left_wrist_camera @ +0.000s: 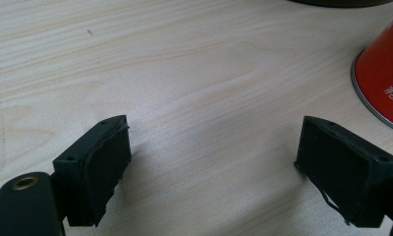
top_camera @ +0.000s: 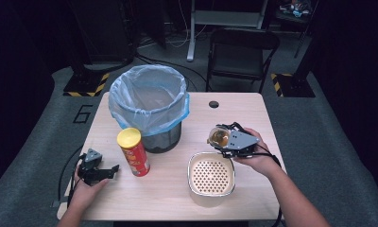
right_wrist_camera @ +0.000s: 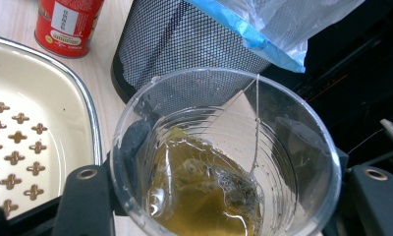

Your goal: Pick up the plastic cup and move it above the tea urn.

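Observation:
My right gripper (top_camera: 223, 141) is shut on a clear plastic cup (top_camera: 217, 136), held tilted above the table just behind a cream strainer dish (top_camera: 191, 165). In the right gripper view the cup (right_wrist_camera: 224, 123) sits between the two jaws of the right gripper (right_wrist_camera: 229, 201). It holds amber tea and a tea bag (right_wrist_camera: 234, 189) on a string. My left gripper (top_camera: 112, 169) rests low on the table at the front left, open, just left of a red chip can (top_camera: 134, 152). Bare wood lies between the jaws of the left gripper (left_wrist_camera: 214, 167), and the can (left_wrist_camera: 383, 83) stands at the right.
A black mesh bin (top_camera: 149, 106) lined with a blue-white bag stands at the table's back left; its mesh wall (right_wrist_camera: 184, 44) is close behind the cup. The dish (right_wrist_camera: 62, 98) and can (right_wrist_camera: 67, 22) lie to the cup's left. A cable hole (top_camera: 213, 104) and a folding chair (top_camera: 241, 52) are farther back.

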Demonstrator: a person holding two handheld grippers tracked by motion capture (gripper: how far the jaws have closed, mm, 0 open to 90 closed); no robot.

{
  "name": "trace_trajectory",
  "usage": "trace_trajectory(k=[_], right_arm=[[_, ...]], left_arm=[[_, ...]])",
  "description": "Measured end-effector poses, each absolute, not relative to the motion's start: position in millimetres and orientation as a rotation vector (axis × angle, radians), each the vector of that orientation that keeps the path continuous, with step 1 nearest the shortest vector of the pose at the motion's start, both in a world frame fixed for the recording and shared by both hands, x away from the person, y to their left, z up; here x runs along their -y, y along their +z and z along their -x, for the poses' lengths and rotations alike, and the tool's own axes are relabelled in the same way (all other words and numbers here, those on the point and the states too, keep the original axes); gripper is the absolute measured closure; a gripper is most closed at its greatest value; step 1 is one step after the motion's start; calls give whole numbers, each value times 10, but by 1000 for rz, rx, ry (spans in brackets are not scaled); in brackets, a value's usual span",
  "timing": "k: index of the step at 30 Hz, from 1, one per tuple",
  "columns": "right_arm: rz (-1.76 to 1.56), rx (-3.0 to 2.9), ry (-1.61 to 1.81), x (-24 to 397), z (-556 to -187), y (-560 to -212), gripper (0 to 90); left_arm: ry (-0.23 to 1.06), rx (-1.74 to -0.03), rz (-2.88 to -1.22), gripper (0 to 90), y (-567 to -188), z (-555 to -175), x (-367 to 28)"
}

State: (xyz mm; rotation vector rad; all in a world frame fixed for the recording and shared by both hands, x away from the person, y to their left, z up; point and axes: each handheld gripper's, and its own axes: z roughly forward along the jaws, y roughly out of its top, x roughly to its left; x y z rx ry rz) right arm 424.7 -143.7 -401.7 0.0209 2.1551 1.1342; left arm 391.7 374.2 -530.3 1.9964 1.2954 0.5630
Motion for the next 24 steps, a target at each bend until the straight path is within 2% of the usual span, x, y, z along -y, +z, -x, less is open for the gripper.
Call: trace_trajectory(k=[24], right_arm=[[259, -2039, 828, 1293, -4072, -4043, 342]], left_arm=[[561, -1298, -1995, 127, -5302, -3917, -3741]])
